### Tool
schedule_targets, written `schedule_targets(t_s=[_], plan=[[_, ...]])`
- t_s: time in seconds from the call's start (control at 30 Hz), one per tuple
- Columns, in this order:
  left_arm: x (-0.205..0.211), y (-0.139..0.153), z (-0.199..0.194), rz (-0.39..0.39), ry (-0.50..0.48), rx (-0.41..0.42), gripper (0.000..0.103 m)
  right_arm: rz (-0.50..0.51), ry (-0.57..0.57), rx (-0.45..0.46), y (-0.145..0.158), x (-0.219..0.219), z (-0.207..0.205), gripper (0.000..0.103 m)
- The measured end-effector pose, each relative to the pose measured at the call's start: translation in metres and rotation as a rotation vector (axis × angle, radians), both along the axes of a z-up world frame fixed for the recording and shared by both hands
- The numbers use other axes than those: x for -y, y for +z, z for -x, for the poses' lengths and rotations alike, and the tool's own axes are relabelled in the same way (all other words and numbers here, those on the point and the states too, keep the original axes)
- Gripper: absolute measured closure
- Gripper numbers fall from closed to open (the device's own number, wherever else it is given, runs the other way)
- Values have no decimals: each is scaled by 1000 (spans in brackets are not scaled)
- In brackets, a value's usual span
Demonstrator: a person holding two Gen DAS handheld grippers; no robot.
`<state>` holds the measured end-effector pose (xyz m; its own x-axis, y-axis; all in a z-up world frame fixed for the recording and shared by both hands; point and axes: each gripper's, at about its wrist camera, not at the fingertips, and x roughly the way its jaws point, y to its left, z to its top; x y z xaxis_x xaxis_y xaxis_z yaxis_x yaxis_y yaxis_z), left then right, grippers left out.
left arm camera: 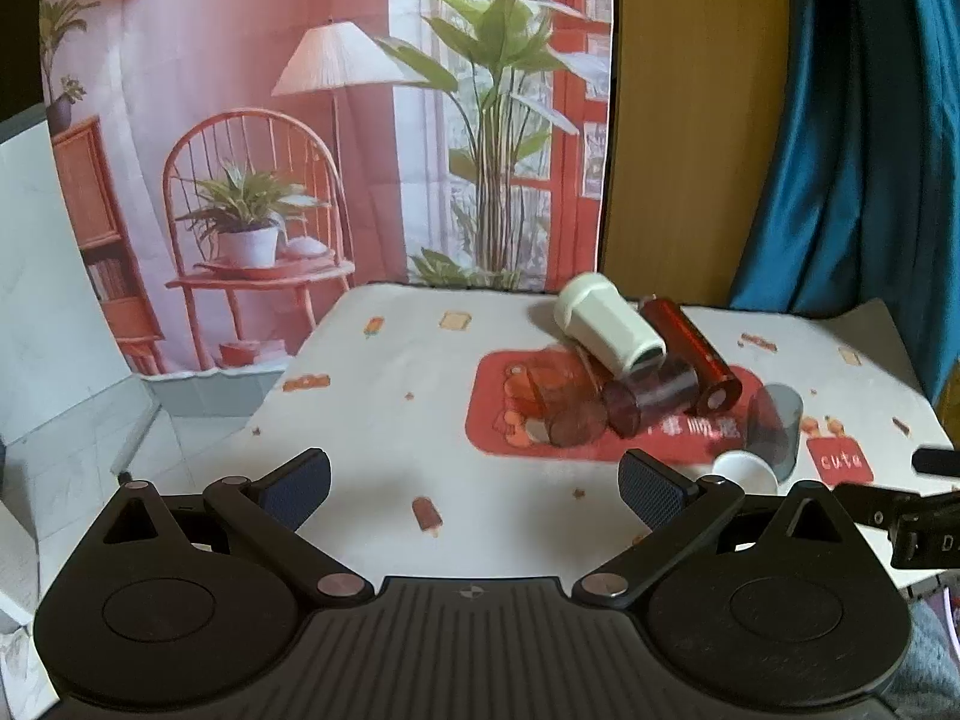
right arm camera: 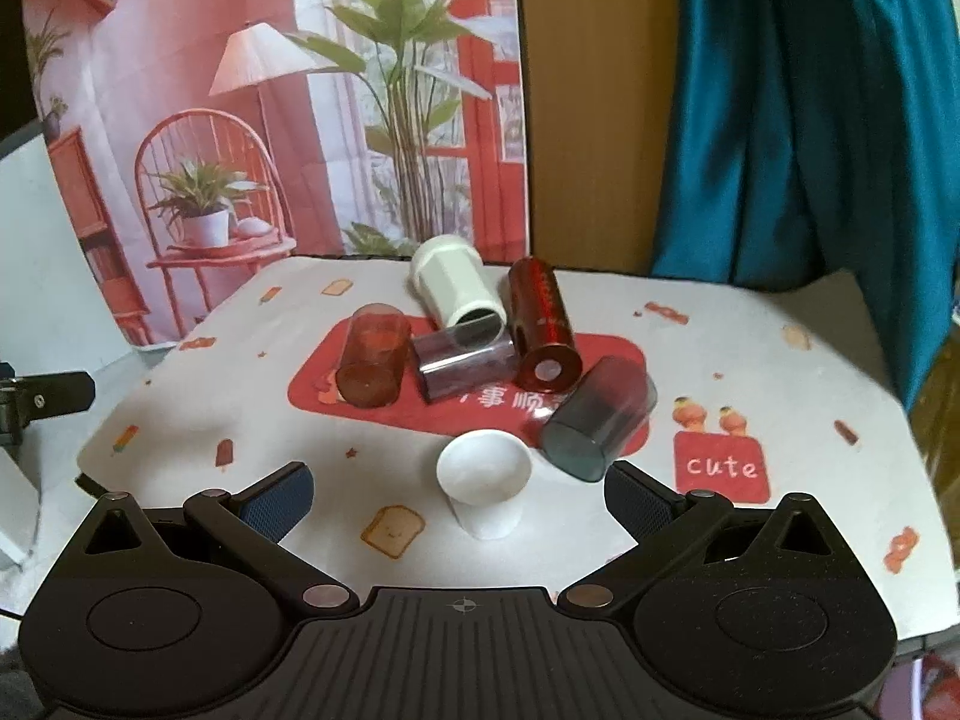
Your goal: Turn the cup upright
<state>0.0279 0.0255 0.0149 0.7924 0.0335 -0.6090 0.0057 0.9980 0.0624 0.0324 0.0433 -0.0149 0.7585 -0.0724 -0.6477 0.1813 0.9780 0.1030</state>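
Several cups lie on their sides on the table: an amber clear cup (right arm camera: 369, 357), a purple clear cup (right arm camera: 465, 360), a white cup (right arm camera: 459, 291), a dark red cup (right arm camera: 543, 333) and a grey clear cup (right arm camera: 600, 417). A small white cup (right arm camera: 485, 483) stands upright just ahead of my right gripper (right arm camera: 459, 501), which is open and empty. My left gripper (left arm camera: 474, 489) is open and empty, left of the pile. In the left wrist view I see the white cup (left arm camera: 609, 324), the dark red cup (left arm camera: 693, 351), the grey cup (left arm camera: 774, 429) and the small white cup (left arm camera: 744, 471).
A patterned white cloth (right arm camera: 810, 372) with a red mat (right arm camera: 336, 384) covers the table. A printed backdrop (right arm camera: 240, 120) hangs behind, a teal curtain (right arm camera: 810, 120) at the right. The table edge drops off at the left (left arm camera: 240, 420). The other gripper shows at each view's side (left arm camera: 912, 510).
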Motion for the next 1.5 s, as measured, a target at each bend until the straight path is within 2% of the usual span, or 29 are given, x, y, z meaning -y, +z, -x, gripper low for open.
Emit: schedule_targets(t_s=[0.1,0.23,0.3,0.53,0.67,0.93,1.5], plan=[[1,-5,9,0,-7,-3,0,16,-10,10,0,-5,8,0],[13,-15,29,-13,-77,34,0,21,-40,19,-5,-5,19,0],[20,-22,29,-25,-109,2,0,2,-58,7,-9,0,22,0],[12,-28,28,23,-85,-5,0,-8,-77,-13,-17,7,24,0],[14,-31,27,18,-82,-18,0,0,-60,-24,-20,3,21,0],[16,-28,29,5,-75,5,0,-8,-59,-29,-21,3,21,0],[17,-29,28,-7,-62,-22,0,-17,-61,-29,-23,4,21,0]])
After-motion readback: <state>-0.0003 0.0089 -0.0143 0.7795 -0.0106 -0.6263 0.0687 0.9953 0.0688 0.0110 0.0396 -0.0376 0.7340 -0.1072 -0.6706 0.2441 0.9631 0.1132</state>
